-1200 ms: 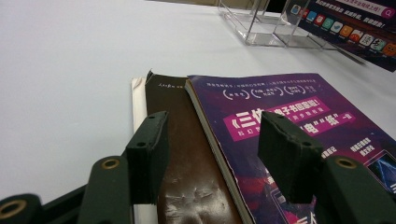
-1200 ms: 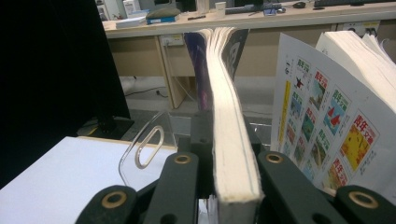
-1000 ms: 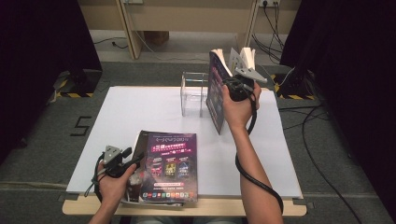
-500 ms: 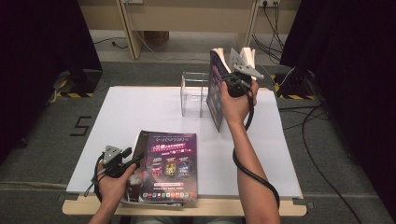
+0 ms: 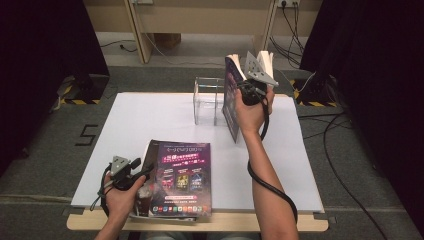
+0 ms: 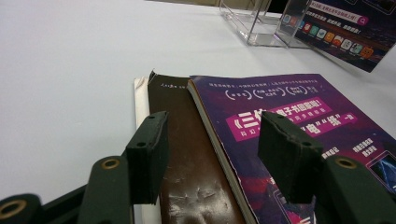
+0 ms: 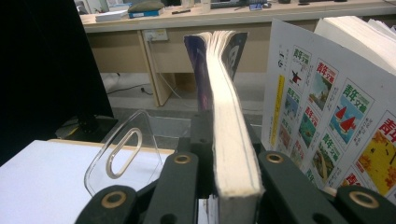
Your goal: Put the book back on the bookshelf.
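the purple book [image 5: 231, 102] stands up on its bottom edge on the far side of the desk [image 5: 125, 125], just beside the clear holder [image 5: 207, 100]. it is squeezed between the fingers of the right gripper [image 5: 250, 92], so it cannot flop over. in the right gripper view the thick block of pages [image 7: 231, 135] runs straight up from between the two black fingers [image 7: 180, 186], which press on it from both sides. it looks like the book is held tall like this so it can slide into the clear holder [image 7: 123, 154], which sits to the left of those fingers there. a book with bright little pictures on its cover [image 7: 327, 107] stands on the other side of the fingers, very near. close to the person, the left gripper [image 5: 127, 172] rests by a flat stack of books [image 5: 180, 177] at the near edge of the desk. its fingers [image 6: 149, 149] are apart and hold nothing. the brown book [image 6: 187, 168] lies under the gap between them, and the purple cover [image 6: 299, 112] on top runs past the right finger. i think this hand waits there to pick up the next one.
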{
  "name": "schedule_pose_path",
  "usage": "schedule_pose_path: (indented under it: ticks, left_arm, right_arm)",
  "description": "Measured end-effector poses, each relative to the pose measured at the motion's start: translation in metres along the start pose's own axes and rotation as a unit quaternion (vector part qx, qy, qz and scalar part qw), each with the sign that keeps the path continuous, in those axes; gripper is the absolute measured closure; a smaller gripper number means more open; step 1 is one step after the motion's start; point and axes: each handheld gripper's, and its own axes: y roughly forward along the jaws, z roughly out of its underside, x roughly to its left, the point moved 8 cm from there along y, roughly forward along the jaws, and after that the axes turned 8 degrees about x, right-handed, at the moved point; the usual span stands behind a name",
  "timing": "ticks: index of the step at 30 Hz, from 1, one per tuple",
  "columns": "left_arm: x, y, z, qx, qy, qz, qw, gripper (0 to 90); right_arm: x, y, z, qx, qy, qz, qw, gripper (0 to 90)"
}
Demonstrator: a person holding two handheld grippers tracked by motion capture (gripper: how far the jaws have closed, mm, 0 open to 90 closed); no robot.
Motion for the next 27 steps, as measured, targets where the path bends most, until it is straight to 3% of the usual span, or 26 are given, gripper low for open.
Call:
schedule_pose_path:
  ticks: [15, 27]
  left_arm:
    - [-0.002, 0.000, 0.000, 0.000, 0.001, 0.002, 1.0000, 42.3]
    - [-0.002, 0.000, 0.001, 0.000, 0.002, 0.002, 1.0000, 42.2]
  right_arm:
    - [0.002, -0.011, 0.004, 0.010, 0.003, -0.007, 0.9999, 75.7]
    - [-0.005, -0.018, 0.008, 0.023, 0.009, -0.009, 0.9997, 72.9]
